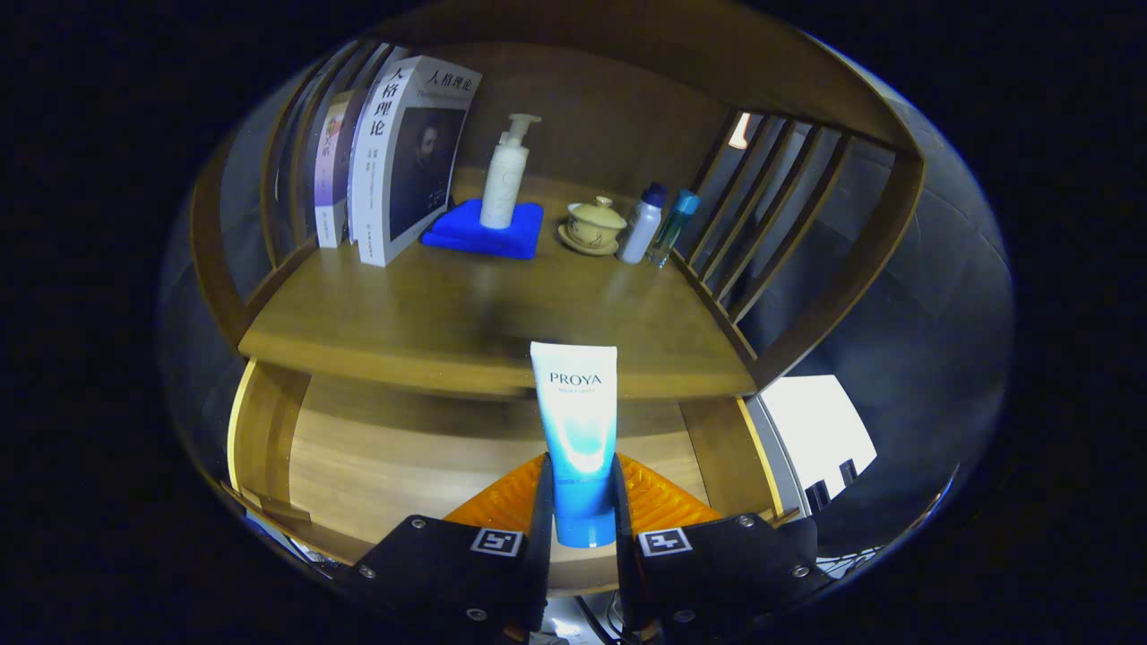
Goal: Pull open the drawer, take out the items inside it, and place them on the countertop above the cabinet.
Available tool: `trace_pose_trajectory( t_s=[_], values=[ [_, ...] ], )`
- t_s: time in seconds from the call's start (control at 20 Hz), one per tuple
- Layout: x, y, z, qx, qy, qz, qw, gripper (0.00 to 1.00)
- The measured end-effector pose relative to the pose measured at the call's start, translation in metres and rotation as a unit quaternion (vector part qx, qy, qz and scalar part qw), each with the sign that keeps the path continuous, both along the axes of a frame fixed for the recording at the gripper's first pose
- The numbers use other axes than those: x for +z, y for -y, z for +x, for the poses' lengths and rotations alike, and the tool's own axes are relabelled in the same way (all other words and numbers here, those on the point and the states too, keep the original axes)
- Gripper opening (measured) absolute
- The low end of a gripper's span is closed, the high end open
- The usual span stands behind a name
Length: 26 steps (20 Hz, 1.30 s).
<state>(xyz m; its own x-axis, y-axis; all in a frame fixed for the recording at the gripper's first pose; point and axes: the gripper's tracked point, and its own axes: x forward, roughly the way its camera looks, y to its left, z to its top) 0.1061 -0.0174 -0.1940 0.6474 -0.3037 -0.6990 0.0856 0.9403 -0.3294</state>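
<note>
My gripper [581,502] is shut on a blue-and-white tube [578,421], held upright with its cap down between the fingers. The tube hangs above the pulled-out wooden drawer [358,466], whose bare floor shows below and to the left. Just beyond the tube's top lies the front edge of the wooden countertop [448,322] above the cabinet. The tube is lifted off the drawer floor and stands short of the countertop.
On the countertop's back stand books [394,161], a white pump bottle [506,175] on a folded blue cloth [488,228], a lidded tea bowl [593,224] and two small bottles [654,224]. Slatted wooden sides [762,206] fence both ends of the shelf.
</note>
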Motion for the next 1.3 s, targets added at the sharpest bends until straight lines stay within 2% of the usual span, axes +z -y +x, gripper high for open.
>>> trace_pose_trajectory(
  t_s=[0.2, 0.55, 0.75, 1.15, 1.3],
  values=[
    [0.008, -0.003, 0.031, 0.01, 0.035, 0.013, 0.999, 0.33],
    [0.004, -0.027, 0.099, 0.077, 0.069, 0.0, 0.995, 0.33],
    [-0.01, -0.027, 0.13, 0.081, 0.07, 0.002, 0.994, 0.33],
    [-0.034, -0.018, 0.149, 0.087, 0.052, -0.007, 0.995, 0.39],
    [-0.042, -0.018, 0.146, 0.094, 0.04, 0.01, 0.995, 0.43]
  ],
)
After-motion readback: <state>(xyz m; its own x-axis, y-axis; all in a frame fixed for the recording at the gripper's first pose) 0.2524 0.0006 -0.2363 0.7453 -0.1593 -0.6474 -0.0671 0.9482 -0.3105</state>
